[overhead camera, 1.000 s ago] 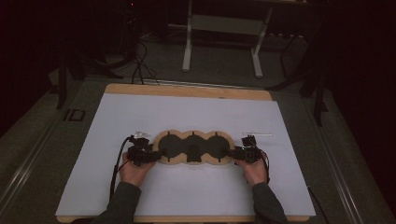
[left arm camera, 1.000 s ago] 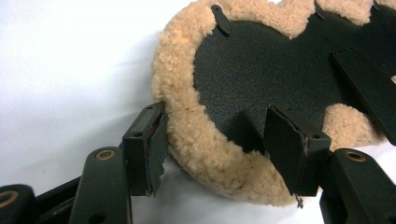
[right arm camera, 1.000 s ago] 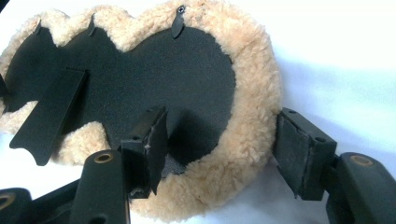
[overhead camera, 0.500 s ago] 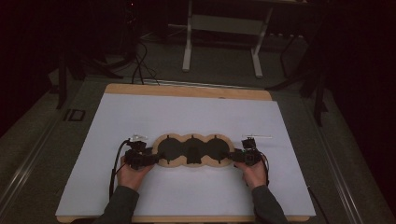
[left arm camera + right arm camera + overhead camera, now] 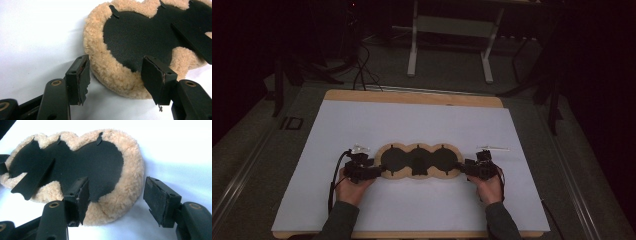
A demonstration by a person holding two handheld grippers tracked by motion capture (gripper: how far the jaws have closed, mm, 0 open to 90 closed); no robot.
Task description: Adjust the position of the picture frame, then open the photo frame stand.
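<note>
A fleece pad (image 5: pixel 418 161) — three joined lobes with a tan fuzzy rim and a black centre — is lying flat on the white sheet (image 5: pixel 412 120) covering the table (image 5: pixel 412 96), near the person's edge and about midway across. A black strap (image 5: pixel 192 37) is crossing its middle lobe.

The left gripper (image 5: pixel 371 172) is sitting at the pad's left end. In the left gripper view its jaws are standing spread, the rounded end lobe lying between them; the right pad is overlapping the black surface, but whether it is touching is not clear.

The right gripper (image 5: pixel 463 169) is sitting at the right end — jaws spread wide too, one over the pad's black part, the other standing off the fuzzy rim on the sheet. Neither is pinching the pad.
</note>
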